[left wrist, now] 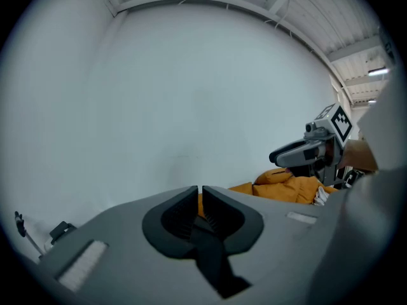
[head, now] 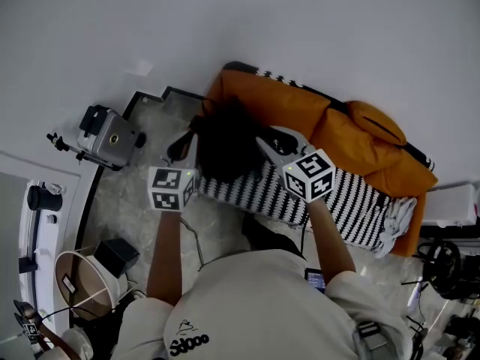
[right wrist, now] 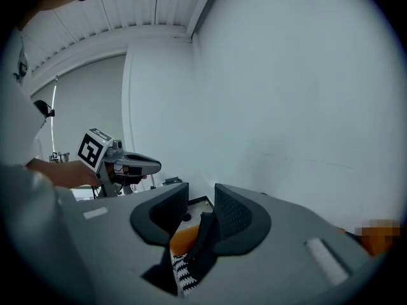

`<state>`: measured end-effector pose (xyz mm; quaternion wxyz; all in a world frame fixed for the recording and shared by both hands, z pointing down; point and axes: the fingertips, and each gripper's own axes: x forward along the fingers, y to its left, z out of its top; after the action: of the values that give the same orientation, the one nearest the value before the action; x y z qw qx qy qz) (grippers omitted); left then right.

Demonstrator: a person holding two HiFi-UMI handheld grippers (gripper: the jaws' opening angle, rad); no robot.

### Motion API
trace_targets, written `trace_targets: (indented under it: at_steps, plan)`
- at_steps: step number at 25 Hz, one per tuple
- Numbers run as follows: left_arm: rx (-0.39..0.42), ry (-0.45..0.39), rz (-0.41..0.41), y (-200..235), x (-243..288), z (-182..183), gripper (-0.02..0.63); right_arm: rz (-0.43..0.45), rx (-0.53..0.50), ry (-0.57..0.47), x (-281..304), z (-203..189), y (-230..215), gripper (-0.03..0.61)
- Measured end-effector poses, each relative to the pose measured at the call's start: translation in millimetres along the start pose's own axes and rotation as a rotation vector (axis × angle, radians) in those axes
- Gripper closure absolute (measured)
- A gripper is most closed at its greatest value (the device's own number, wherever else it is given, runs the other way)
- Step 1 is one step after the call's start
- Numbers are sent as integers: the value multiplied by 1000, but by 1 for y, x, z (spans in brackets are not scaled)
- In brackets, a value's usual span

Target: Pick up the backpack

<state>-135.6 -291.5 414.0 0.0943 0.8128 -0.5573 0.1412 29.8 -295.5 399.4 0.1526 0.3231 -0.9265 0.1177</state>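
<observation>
A person standing at an orange sofa (head: 352, 126) is holding two tools out over a black backpack (head: 225, 148).

The backpack is sitting on the sofa seat, at the end of a black-and-white striped blanket (head: 345, 197), with its dark bulk between the two outstretched arms. Both tools are pointing slightly downward, one on each side of it, probably so the bag can be taken from both sides at once. The left tool (left wrist: 200, 192) is showing only a thin slit between its jaws, with nothing in it. The right tool (right wrist: 201, 192) is standing more widely spread and is also gripping nothing. Its tip is lying close to the backpack's edge, though I cannot tell whether it is touching.
</observation>
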Motion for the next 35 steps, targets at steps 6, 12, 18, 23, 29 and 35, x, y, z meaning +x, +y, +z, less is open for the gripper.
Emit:
trace_targets:
  at_steps: [6,12,18,23,29,35]
  plan:
    - [-12,65,8,23,40,-13,549,19,37,36,42,-7,-30,440]
    - [-41,101,15,44,80,-28,537,41,43,101,82,-31,-57,408]
    - [-63,158,28,63,128,-45,532,78,68,164,123,-55,-88,382]
    - [-74,191,30,73,171,-64,514,106,76,215,153,-81,-119,367]
    - [-105,234,41,88,213,-92,494,130,95,282,186,-116,-142,353]
    - [-112,281,54,98,246,-122,485,191,124,340,217,-147,-155,336]
